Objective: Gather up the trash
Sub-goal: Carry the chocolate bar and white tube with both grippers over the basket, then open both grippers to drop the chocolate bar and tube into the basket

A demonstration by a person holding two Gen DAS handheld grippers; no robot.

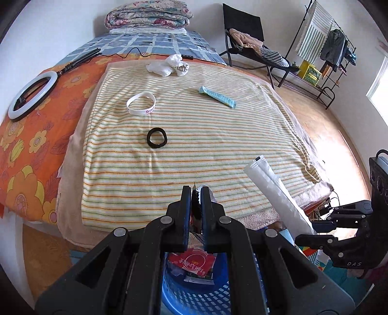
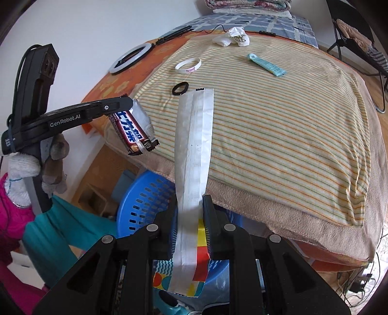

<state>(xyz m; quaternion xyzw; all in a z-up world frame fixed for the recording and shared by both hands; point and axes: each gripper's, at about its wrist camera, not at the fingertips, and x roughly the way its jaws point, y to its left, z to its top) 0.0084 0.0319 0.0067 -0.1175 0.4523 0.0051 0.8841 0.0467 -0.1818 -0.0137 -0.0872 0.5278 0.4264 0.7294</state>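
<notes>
A brown chocolate-bar wrapper point(image 2: 134, 132) is clamped between the narrow jaws of the left gripper point(image 1: 196, 193), and in the right wrist view it is seen hanging from the fingertips, tilted, above the near left corner of the bed. Directly below this gripper, in the left wrist view, a blue perforated plastic basket point(image 1: 194, 294) is seen on the floor beside the bed, with a red printed packet point(image 1: 192, 263) lying inside it.

A long white wrapper point(image 2: 195, 155), with a coloured red-and-yellow inner face at its near end, is pinched by the right gripper point(image 2: 191, 201); its far end is raised over the striped towel point(image 2: 278, 126), and its near end hangs over the basket rim.

On the striped towel, which is spread over the bed, four things are left well apart: a black hair tie point(image 1: 157, 137) near the middle, a white wristband point(image 1: 141, 103) farther and to the left, a light blue tube-shaped wrapper point(image 1: 217, 96) to the far right, and a crumpled white plastic bag point(image 1: 168, 65) at the far edge. A white ring light point(image 1: 32, 96) is laid on the orange floral sheet point(image 1: 31, 150) to the left. A folded quilt point(image 1: 148, 14) is stacked at the far end of the bed.
</notes>
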